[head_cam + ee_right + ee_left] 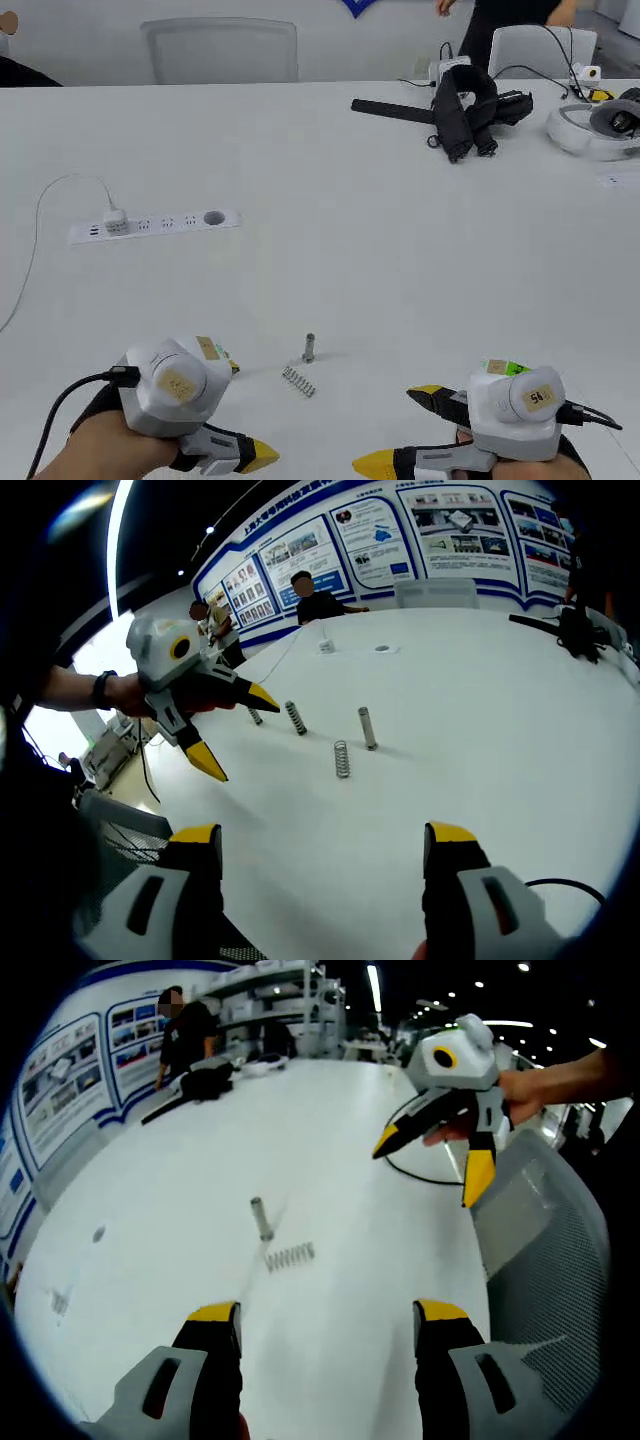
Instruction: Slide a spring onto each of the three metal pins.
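Your left tongs (325, 1312) and right tongs (320, 832) both gape, empty. The spring (298, 381) lies flat on the bench (400, 250), just beside the upright pin (309, 347). Risk: an off-centre pinch flicks it away or topples the pin. A coiled piece (295, 717) beyond the left tongs: sleeved pin or bare spring, unclear.

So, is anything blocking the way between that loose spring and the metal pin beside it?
Nothing visible does. Only bare table lies between the spring and the upright pin.
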The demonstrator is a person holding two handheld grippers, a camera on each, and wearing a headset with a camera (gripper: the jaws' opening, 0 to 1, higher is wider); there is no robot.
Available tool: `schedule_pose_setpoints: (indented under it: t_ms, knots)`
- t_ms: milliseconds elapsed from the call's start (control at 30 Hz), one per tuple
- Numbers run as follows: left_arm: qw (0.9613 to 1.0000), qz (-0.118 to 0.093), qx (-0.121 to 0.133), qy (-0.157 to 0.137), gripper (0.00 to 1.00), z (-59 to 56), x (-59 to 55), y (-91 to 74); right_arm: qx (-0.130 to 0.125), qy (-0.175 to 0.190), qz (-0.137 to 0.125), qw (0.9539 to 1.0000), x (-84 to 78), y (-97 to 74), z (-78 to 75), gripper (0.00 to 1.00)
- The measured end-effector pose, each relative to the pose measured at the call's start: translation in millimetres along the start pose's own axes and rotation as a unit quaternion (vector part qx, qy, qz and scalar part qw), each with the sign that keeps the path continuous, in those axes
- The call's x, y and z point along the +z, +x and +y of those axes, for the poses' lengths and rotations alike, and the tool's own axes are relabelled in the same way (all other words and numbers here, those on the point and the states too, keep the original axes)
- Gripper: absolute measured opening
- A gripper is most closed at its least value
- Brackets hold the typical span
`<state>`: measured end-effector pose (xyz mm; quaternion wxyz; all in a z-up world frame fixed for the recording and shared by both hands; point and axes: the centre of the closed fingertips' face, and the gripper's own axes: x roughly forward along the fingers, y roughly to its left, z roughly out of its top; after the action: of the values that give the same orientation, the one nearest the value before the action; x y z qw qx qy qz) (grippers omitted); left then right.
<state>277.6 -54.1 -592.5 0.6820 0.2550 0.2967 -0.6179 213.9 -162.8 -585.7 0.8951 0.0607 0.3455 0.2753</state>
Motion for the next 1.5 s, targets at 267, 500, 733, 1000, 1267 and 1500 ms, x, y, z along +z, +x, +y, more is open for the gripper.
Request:
schedule_pose_setpoints:
  t_ms: [267, 500, 733, 1000, 1267, 1500]
  knots:
    - [0.9985, 0.019, -0.020, 0.047, 0.71, 1.8, 6.4, 17.7, -0.001, 0.006, 0.001, 1.0000, -5.9, -3.3, -1.0, 0.84]
    - [0.9951, 0.037, -0.035, 0.085, 0.71, 5.4, 11.1, 32.2, -0.001, 0.014, -0.001, 0.9999, -11.5, -4.7, -0.7, 0.84]
    - [0.9920, 0.050, -0.048, 0.105, 0.71, 9.1, 13.2, 46.8, -0.001, 0.018, 0.001, 0.9998, -18.1, -4.9, 0.9, 0.84]
    - [0.9868, 0.067, -0.073, 0.128, 0.71, 5.4, 12.6, 64.3, -0.001, 0.023, 0.001, 0.9997, -20.8, -6.0, 1.5, 0.84]
    - [0.9852, 0.080, -0.092, 0.121, 0.67, 9.2, 8.9, 78.6, -0.001, 0.026, -0.002, 0.9997, -19.1, -5.5, -0.4, 0.84]
    - [0.9829, 0.095, -0.100, 0.122, 0.62, 8.3, -0.2, 79.0, -0.002, 0.028, -0.002, 0.9996, -18.8, -6.5, -2.3, 0.84]
